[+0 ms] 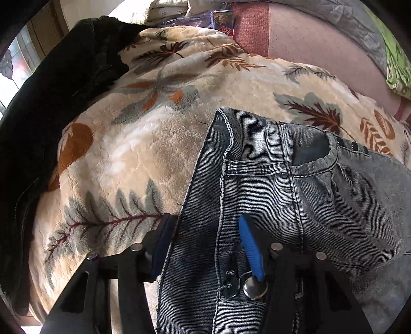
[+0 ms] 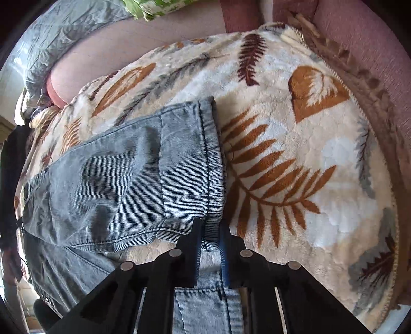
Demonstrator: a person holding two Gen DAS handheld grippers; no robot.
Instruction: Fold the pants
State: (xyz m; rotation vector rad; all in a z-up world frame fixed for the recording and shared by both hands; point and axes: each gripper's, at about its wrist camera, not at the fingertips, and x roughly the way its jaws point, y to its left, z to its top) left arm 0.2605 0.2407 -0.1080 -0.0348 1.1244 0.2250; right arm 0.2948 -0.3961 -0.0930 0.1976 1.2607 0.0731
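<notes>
Grey-blue denim pants (image 1: 295, 200) lie on a cream leaf-patterned fleece blanket (image 1: 143, 159). In the left wrist view the waistband end shows, with belt loop, pocket and metal button (image 1: 253, 287). My left gripper (image 1: 205, 228) has its jaws wide apart, astride the waistband edge; its blue-padded right finger (image 1: 249, 244) rests on the denim. In the right wrist view the hemmed leg cuffs (image 2: 205, 164) lie folded over the pants (image 2: 108, 179). My right gripper (image 2: 209, 239) is shut on the cuff hem at its near corner.
A black fleece jacket (image 1: 51, 108) lies at the blanket's left edge. Pink upholstery (image 1: 308, 38) and a grey quilt (image 2: 64, 33) lie beyond the blanket (image 2: 308, 154). A green patterned cloth (image 2: 159, 7) lies at the far side.
</notes>
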